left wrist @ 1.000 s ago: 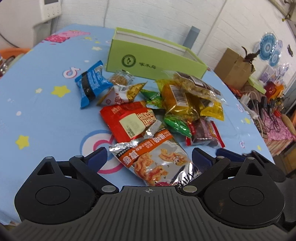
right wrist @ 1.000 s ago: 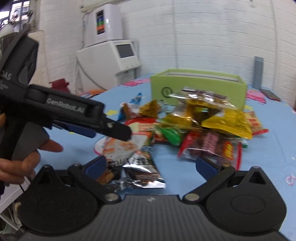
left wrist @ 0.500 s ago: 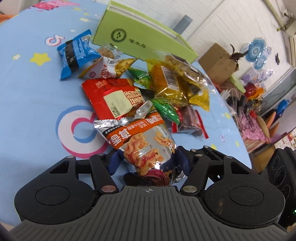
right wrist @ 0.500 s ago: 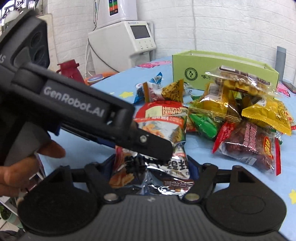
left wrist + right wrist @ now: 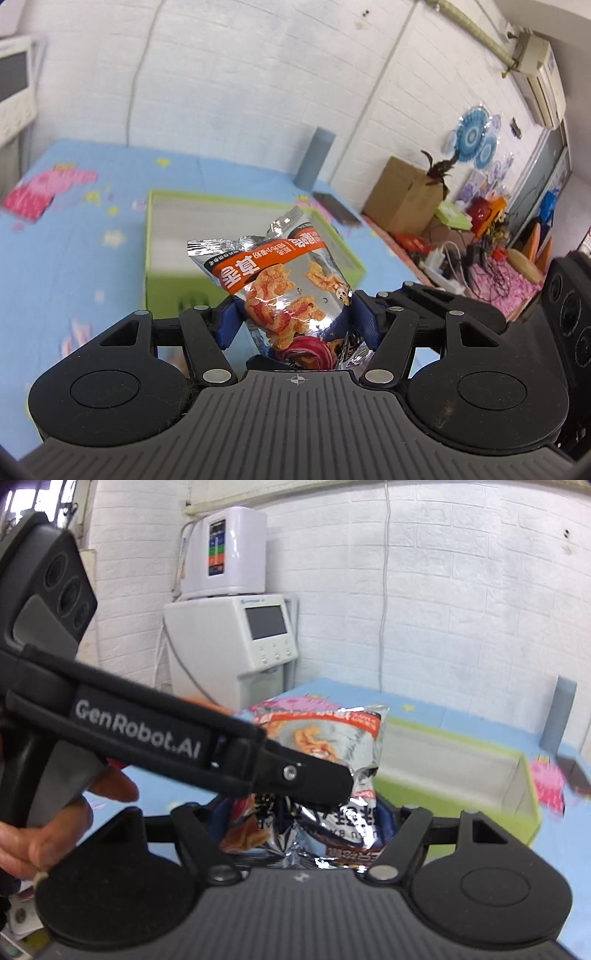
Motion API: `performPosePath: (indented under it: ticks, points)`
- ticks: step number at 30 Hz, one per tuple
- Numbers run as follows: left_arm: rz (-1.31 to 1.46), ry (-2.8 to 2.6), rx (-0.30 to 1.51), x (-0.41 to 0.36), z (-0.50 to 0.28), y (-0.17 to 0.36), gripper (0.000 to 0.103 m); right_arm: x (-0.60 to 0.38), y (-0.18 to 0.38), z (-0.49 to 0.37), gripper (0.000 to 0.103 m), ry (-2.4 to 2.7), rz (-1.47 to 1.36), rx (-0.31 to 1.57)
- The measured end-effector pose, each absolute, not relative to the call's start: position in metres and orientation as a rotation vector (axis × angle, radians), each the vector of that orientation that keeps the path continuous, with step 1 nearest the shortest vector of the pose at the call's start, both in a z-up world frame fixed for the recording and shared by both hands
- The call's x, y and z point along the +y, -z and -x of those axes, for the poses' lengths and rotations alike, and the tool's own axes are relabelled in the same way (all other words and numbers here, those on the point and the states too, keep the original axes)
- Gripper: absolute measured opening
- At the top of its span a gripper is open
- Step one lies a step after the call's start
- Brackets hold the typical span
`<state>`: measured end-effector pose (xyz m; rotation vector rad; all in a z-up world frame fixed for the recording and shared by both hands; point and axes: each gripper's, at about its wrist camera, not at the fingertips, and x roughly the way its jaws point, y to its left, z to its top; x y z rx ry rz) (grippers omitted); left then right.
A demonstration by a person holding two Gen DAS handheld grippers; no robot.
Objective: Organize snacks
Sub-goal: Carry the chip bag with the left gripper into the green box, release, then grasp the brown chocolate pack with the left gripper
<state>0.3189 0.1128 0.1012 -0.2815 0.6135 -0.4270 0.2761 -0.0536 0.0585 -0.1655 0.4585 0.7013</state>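
Holding: left gripper (image 5: 295,325) clamps silver-orange foil snack bag (image 5: 280,284), right gripper (image 5: 306,827) clamps dark-printed foil snack packet (image 5: 332,830); open green cardboard box (image 5: 155,258) ahead, below both (left looks nearer).

Snack packet (image 5: 284,291): silver foil, orange band with white characters, orange-red crisps printed, purple-red onion at 6 o'clock end. Box (image 5: 162,288): lime green outside, pale grey-white inside. Bench (image 5: 74,236) cover: light blue, yellow stars, pink cartoon figures. Left tongs (image 5: 295,321): black, blue pads. Wall (image 5: 461,590): white brick. Machine (image 5: 236,635): white, grey screen.
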Motion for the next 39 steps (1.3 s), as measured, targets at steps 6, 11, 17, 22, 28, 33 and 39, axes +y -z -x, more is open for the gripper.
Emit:
performPosePath:
  ticks: [6, 11, 17, 22, 28, 33, 39]
  points:
    - [0.260, 0.434, 0.695, 0.117, -0.446, -0.089, 0.050, -0.045, -0.057, -0.402, 0.077, -0.698, 0.152, 0.588]
    - [0.229, 0.338, 0.756, 0.121, -0.494, -0.056, 0.062, -0.037, -0.031, -0.456, 0.087, -0.640, 0.144, 0.688]
    - [0.237, 0.341, 0.661, 0.131, -0.442, -0.067, 0.080, -0.074, -0.050, -0.400, 0.100, -0.605, 0.119, 0.546]
    - [0.273, 0.439, 0.644, 0.118, -0.381, -0.071, 0.082, -0.118, -0.055, -0.325, 0.103, -0.552, 0.072, 0.481]
    - [0.320, 0.513, 0.688, 0.091, -0.327, -0.052, 0.082, -0.150, -0.026, -0.243, 0.103, -0.492, -0.025, 0.514]
    - [0.340, 0.541, 0.719, 0.071, -0.311, -0.043, 0.082, -0.152, -0.010, -0.216, 0.103, -0.492, -0.074, 0.521]
    - [0.294, 0.519, 0.742, 0.053, -0.319, -0.044, 0.082, -0.133, -0.005, -0.240, 0.102, -0.492, -0.022, 0.511]
